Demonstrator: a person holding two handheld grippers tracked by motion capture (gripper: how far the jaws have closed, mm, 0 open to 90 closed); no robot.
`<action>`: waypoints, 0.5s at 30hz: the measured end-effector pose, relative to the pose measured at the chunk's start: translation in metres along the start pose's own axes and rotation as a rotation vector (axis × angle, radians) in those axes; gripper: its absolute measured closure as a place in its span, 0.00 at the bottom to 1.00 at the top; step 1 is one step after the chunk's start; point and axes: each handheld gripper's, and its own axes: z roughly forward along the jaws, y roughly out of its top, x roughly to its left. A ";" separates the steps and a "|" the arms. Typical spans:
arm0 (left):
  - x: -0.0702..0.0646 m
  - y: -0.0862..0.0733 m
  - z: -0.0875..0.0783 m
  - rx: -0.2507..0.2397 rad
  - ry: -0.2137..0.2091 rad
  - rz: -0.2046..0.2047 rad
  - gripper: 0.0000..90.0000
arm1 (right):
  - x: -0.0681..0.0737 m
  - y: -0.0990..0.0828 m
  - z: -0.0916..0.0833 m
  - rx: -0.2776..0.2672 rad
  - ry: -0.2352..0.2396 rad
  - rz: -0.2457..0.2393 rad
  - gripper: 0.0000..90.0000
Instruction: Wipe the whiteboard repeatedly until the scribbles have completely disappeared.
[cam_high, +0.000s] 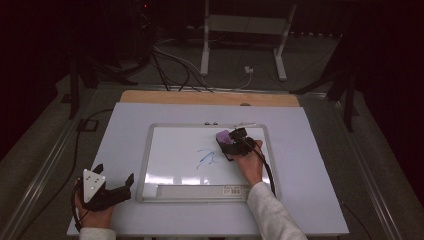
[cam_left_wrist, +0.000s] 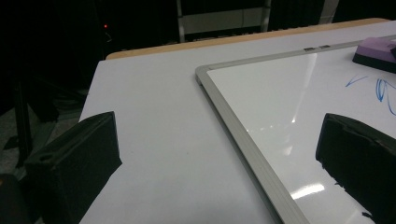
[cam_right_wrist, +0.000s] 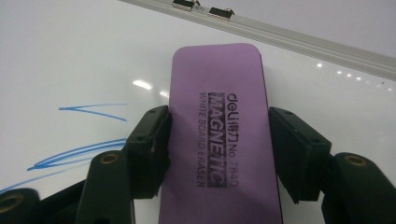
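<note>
While the purple eraser (cam_right_wrist: 219, 140) lies flat on the whiteboard (cam_high: 170, 145), near the board's top edge right of the middle of the high view, the right gripper (cam_right_wrist: 219, 154) squeezes its two long sides. Blue scribbles (cam_high: 207, 157) sit just left of it. At the lower left, the left gripper (cam_high: 112, 187) rests wide open, holding nothing, on the white table (cam_high: 310, 165).

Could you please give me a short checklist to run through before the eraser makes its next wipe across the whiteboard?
1. Grip: right gripper shut on the purple eraser, a jaw on each long side: ok.
2. Eraser flat on the whiteboard: cannot tell.
3. Blue marks left to wipe, beside the eraser: ok.
4. Left gripper open, holding nothing, off the wiping path: ok.
5. Whiteboard braced against sliding: not ok; no gripper holds its frame.
</note>
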 end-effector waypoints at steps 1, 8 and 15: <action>0.000 0.000 0.000 0.000 0.000 -0.001 0.01 | 0.002 0.000 0.000 -0.001 -0.007 -0.009 0.46; 0.000 0.000 0.000 0.000 0.000 -0.001 0.01 | 0.026 -0.003 -0.001 0.025 0.137 -0.109 0.46; 0.000 0.000 -0.001 -0.001 0.001 -0.001 0.01 | 0.025 -0.002 0.000 0.024 0.138 -0.130 0.46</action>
